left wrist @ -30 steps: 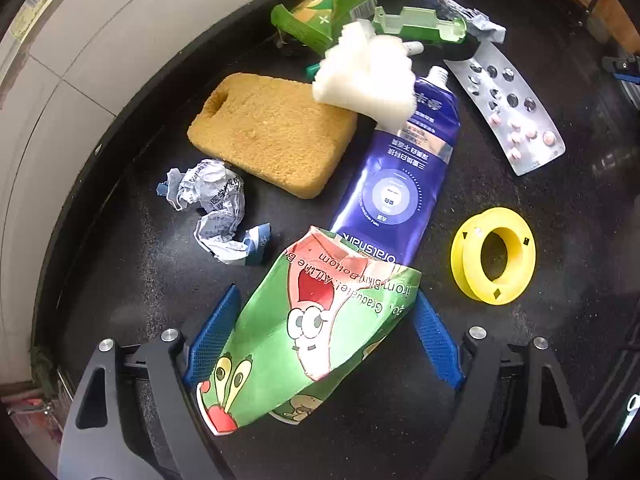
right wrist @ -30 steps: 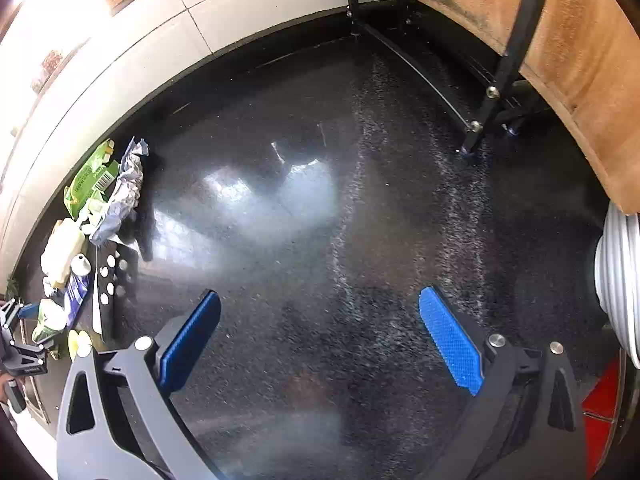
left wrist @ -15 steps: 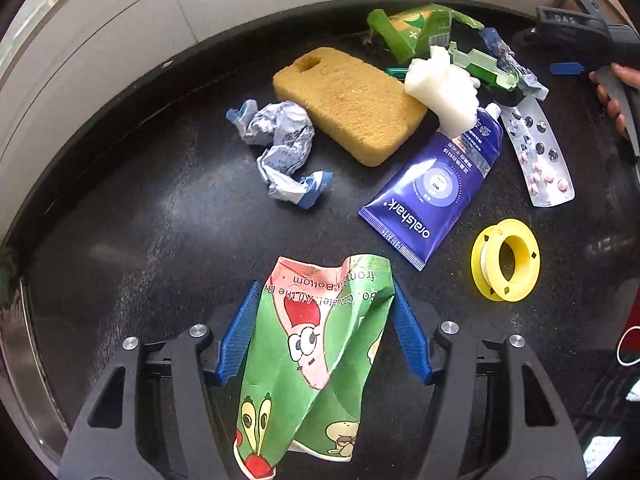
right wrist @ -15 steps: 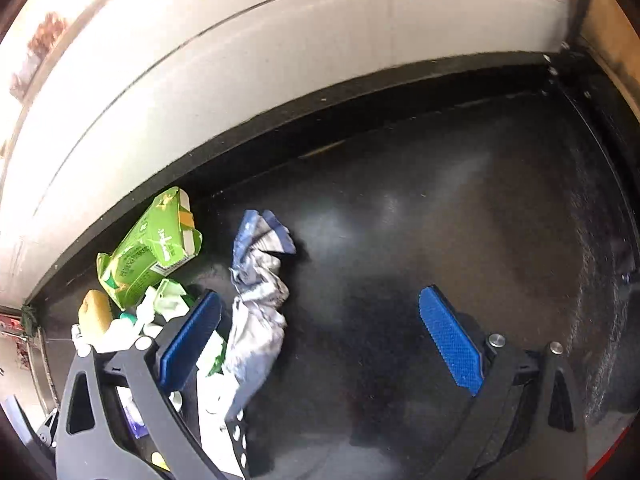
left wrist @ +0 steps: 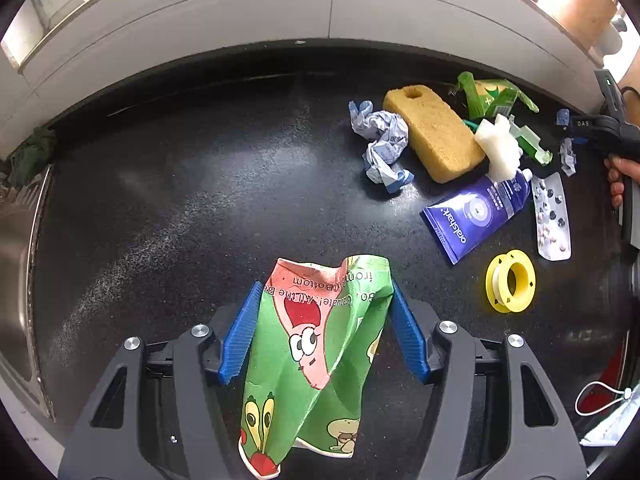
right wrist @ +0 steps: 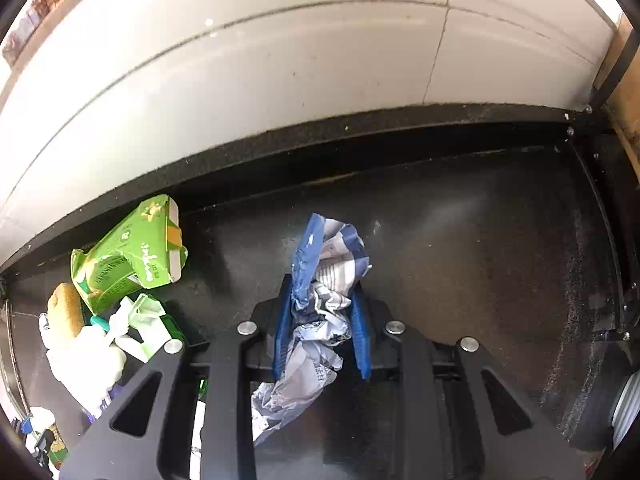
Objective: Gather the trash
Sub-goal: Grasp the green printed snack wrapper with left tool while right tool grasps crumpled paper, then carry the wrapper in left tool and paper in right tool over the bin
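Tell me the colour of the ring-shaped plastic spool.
Yellow ring-shaped plastic spool, clearest in the left wrist view.

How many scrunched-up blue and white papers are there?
2. A loose paper lies on the black counter, beside the yellow sponge. A gripped paper sits in the right claw, its jaws closing on it. More may hide under the pile.

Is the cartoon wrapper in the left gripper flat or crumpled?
Crumpled: the cartoon wrapper hangs creased and buckled between the left gripper's blue pads.
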### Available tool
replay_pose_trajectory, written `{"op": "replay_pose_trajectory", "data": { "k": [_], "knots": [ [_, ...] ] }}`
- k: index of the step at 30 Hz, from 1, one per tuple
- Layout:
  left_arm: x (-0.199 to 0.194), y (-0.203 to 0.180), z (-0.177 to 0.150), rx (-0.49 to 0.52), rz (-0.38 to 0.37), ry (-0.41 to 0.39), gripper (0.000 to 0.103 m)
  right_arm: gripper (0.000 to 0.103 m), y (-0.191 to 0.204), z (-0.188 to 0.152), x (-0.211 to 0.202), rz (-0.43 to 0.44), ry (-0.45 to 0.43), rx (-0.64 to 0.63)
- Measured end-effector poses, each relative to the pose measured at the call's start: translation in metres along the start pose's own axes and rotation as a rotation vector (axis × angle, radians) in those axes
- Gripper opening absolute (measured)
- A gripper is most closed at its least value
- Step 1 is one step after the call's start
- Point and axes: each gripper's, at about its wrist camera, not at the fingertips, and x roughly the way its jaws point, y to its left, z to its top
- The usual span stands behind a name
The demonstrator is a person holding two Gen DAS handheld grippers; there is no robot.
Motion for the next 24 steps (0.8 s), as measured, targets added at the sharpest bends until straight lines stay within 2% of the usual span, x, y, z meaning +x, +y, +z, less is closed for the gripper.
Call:
{"op": "replay_pose_trajectory", "data": {
  "k": [5, 8, 10, 13, 16, 20, 24],
  "knots": [
    [-0.018, 0.000, 0.009, -0.079, 0.031, -0.041, 0.061, 0.026, -0.006, 0.006, -0.039, 0.049, -0.071, -0.022],
    [-0.032, 0.005, 0.008, -0.130, 0.050, -0.071, 0.061, 0.026, 0.003, 0.008, -0.063, 0.083, -0.105, -0.067],
    [-0.037, 0.009, 0.003, -0.163, 0.071, -0.082, 0.062, 0.026, 0.020, 0.010, -0.073, 0.103, -0.120, -0.117],
    [-0.051, 0.030, -0.018, -0.237, 0.110, -0.095, 0.062, 0.026, 0.066, 0.008, -0.080, 0.141, -0.126, -0.194],
    [-0.070, 0.060, -0.052, -0.340, 0.148, -0.102, 0.062, 0.026, 0.112, -0.001, -0.086, 0.185, -0.119, -0.267],
    [-0.097, 0.105, -0.113, -0.495, 0.230, -0.101, 0.062, 0.026, 0.185, -0.023, -0.094, 0.257, -0.106, -0.393],
    [-0.124, 0.145, -0.187, -0.672, 0.297, -0.096, 0.062, 0.026, 0.264, -0.068, -0.109, 0.358, -0.078, -0.546]
  ]
}}
